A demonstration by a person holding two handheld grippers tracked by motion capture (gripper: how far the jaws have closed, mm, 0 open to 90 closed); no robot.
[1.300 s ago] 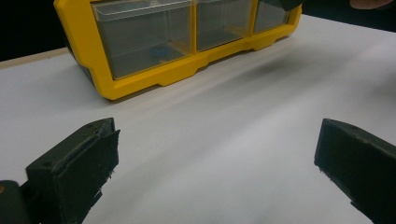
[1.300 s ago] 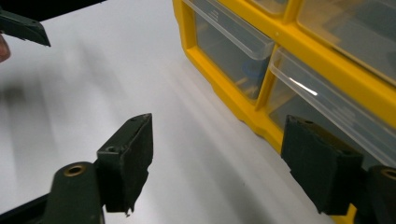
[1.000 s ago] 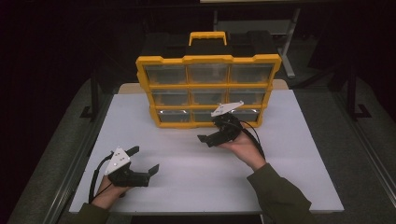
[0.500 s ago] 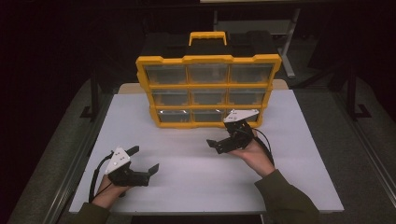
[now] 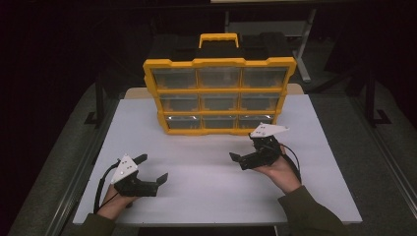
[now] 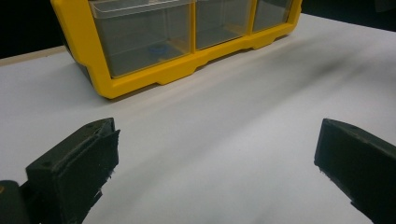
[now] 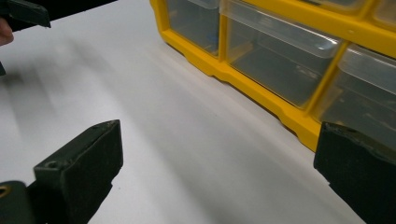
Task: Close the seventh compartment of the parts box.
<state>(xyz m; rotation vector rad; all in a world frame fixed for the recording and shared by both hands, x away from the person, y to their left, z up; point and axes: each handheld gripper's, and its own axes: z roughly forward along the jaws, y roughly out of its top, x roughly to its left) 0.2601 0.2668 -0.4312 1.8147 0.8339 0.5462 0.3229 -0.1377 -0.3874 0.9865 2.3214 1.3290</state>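
A yellow organizer [image 5: 219, 63] with clear plastic drawers and a yellow handle stands upright at the back of the white table [image 5: 206, 196]. A small blue item [image 6: 156, 48] lies in its bottom drawer at the left end, the same blue item [image 7: 212, 37] showing in the right gripper view. My right gripper [image 5: 243, 147] hovers in front of the organizer's lower right corner. Its jaws have just been opening and now stand wide with nothing between them, as the right gripper [image 7: 219, 158] view confirms. My left gripper [image 5: 155, 167] rests near the table's front left, open and empty, pointing at the organizer [image 6: 140, 84].
Dark floor and black metal frames [image 5: 98, 98] surround the table. Bare white tabletop stretches between the two grippers and in front of the organizer. A cable [image 5: 295, 160] trails from the right gripper over the hand.
My right gripper has drawn back from the organizer's bottom row, moving right and toward the table's front. The left gripper has stayed where it was.
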